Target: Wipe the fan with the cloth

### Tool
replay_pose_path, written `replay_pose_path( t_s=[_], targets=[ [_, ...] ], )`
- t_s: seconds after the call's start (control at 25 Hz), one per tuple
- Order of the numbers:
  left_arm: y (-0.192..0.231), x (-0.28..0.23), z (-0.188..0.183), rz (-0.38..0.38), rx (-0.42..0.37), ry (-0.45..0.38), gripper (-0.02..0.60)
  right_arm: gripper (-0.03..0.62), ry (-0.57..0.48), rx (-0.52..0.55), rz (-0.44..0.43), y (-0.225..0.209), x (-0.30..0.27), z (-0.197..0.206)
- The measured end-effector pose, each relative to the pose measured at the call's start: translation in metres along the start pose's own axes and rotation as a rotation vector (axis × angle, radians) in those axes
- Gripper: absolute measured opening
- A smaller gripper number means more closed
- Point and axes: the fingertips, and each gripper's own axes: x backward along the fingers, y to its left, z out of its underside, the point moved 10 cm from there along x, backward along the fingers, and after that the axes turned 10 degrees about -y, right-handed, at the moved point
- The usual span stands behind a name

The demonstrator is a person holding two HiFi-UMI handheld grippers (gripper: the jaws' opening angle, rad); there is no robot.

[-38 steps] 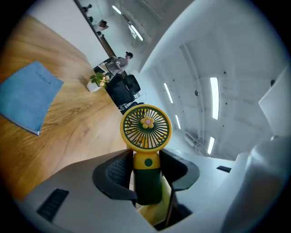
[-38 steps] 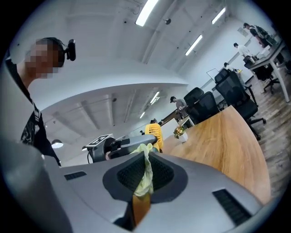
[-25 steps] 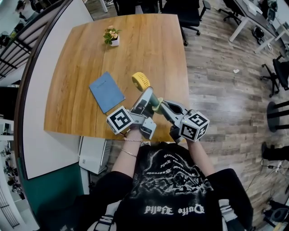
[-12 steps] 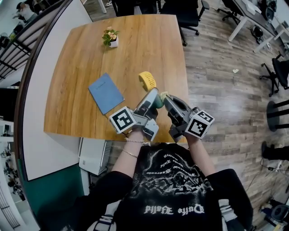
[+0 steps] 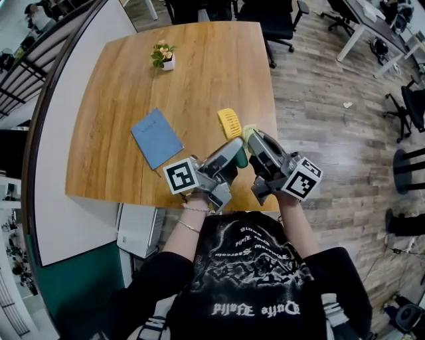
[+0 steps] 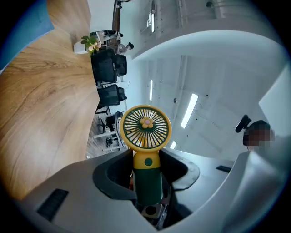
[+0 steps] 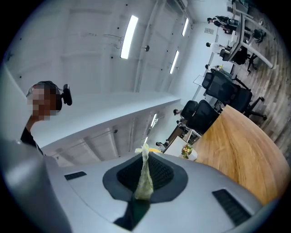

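Observation:
A small hand fan (image 6: 145,150) with a yellow grille (image 5: 230,123) and a green handle is held up in the air over the table's near edge. My left gripper (image 6: 146,175) is shut on the green handle, and the fan's head stands out beyond the jaws. My right gripper (image 7: 144,179) is shut on a thin pale yellow-green cloth (image 7: 144,177) pinched flat between its pads. In the head view the right gripper (image 5: 253,141) sits just right of the fan's head, and the cloth (image 5: 249,131) shows at its tip, close beside the grille.
The wooden table (image 5: 133,86) carries a blue notebook (image 5: 156,136) at the left and a small potted plant (image 5: 163,54) at the far side. Office chairs (image 5: 269,16) stand beyond the table, and wooden floor (image 5: 332,133) lies to the right.
Both grippers have risen and tilted upward. The fan's head has swung to the right and toward the right gripper, which has come up beside it with the cloth.

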Motion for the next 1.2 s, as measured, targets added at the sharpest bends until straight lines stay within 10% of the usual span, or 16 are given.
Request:
replay_pose_path(
  t_s=[0.64, 1.2],
  targets=[
    [-0.010, 0.004, 0.001, 0.134, 0.051, 0.237, 0.199, 0.025, 0.002, 0.089, -0.170, 0.024, -0.030, -0.029],
    [-0.029, 0.003, 0.000, 0.204, -0.198, 0.556, 0.199, 0.025, 0.110, 0.084, -0.151, 0.018, -0.031, -0.037]
  ],
)
